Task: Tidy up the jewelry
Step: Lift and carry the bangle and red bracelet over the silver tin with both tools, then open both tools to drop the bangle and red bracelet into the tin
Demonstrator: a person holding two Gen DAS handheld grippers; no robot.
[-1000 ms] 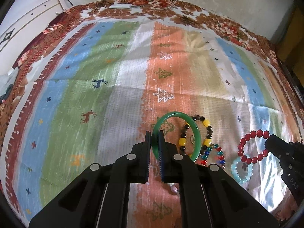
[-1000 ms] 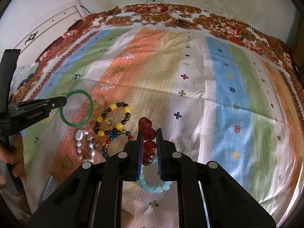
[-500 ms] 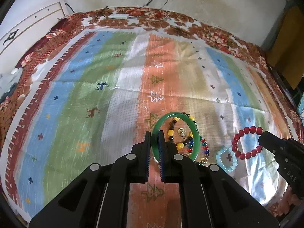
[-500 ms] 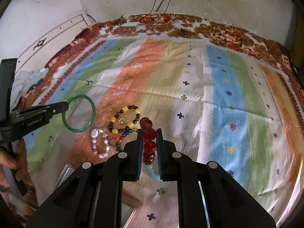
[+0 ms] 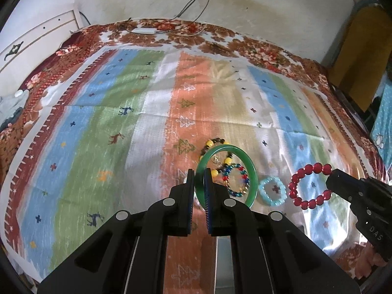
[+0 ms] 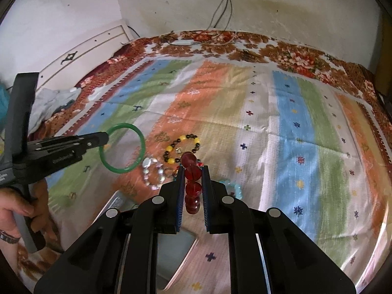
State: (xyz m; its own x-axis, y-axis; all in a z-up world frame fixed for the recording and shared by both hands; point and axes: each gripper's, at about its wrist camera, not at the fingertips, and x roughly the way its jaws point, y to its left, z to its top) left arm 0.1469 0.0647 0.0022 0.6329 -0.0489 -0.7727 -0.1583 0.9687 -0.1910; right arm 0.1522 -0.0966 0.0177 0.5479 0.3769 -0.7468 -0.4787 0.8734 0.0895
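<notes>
My left gripper [image 5: 199,174] is shut on a green bangle [image 5: 253,174] and holds it above the striped cloth; the bangle also shows in the right wrist view [image 6: 140,142]. My right gripper [image 6: 192,171] is shut on a red bead bracelet [image 6: 192,174], lifted off the cloth; it shows in the left wrist view [image 5: 297,191] too. On the cloth lie a yellow-and-black bead bracelet [image 6: 182,138], a multicolour bead bracelet [image 5: 243,174], a light blue bracelet [image 5: 272,191] and a pearl bracelet [image 6: 152,171].
A grey box or tray [image 6: 176,252] lies near the front edge under the grippers. The striped cloth [image 5: 98,134] covers a bed with a floral sheet. Cables and a white adapter [image 5: 144,30] lie at the far edge by the wall. A white headboard stands left.
Both grippers have lifted and pulled back toward the front edge with their bracelets. The grey box has come into view beneath them.
</notes>
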